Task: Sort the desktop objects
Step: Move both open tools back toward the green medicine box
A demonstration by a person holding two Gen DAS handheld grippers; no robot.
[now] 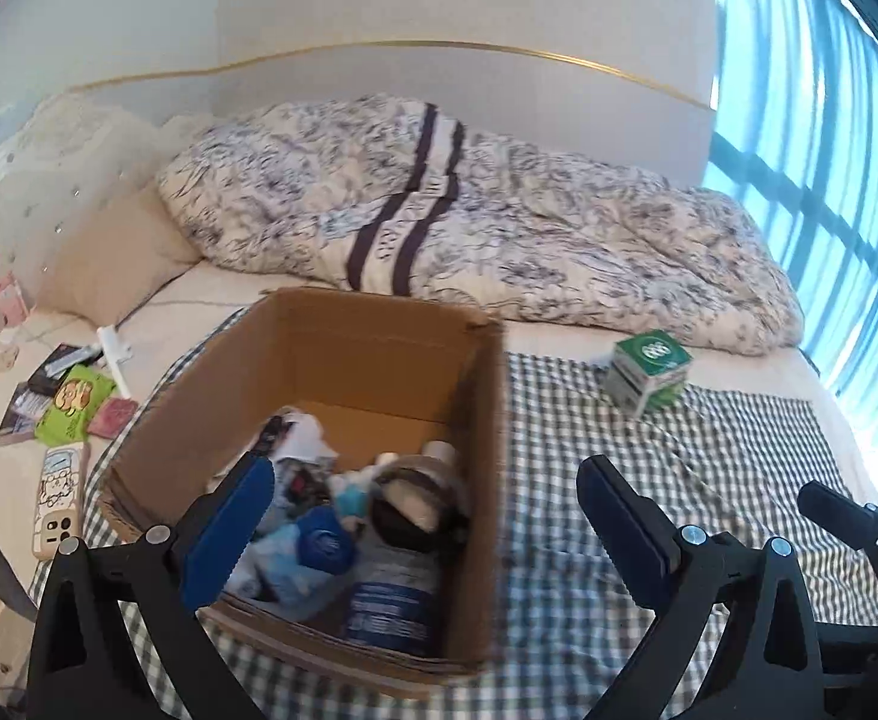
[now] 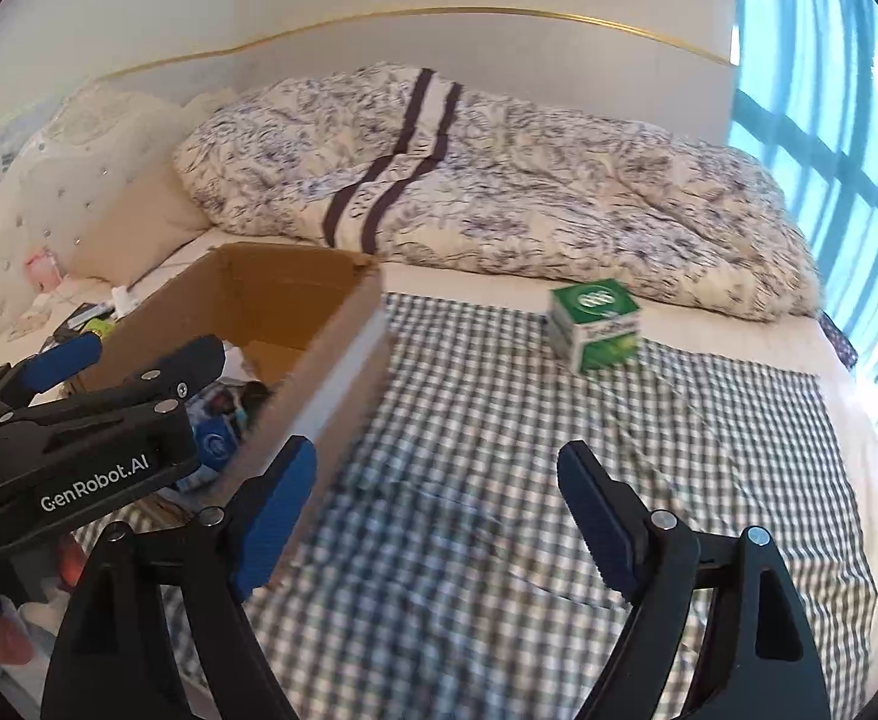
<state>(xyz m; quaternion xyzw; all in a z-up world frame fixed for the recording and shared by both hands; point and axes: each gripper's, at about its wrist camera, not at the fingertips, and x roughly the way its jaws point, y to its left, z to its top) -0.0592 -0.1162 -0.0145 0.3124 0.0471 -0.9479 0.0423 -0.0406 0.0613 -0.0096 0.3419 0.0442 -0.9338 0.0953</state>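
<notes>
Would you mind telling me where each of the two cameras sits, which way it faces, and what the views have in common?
Left wrist: on the left gripper, facing across the bed over the cardboard box; its own open fingers show, with the other gripper at the right edge.
Right wrist: on the right gripper, facing along the checked cloth toward the green box; its open fingers show, plus the left gripper and a fingertip at the lower left.
Shared: cardboard box, green box, checked cloth, quilt.

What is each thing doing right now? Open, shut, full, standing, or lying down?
Left gripper: jaws open, empty.
Right gripper: jaws open, empty.
Brown cardboard box: open-topped, partly filled.
Green and white carton: closed, standing on the checked cloth.
Patterned duvet: bunched up.
</notes>
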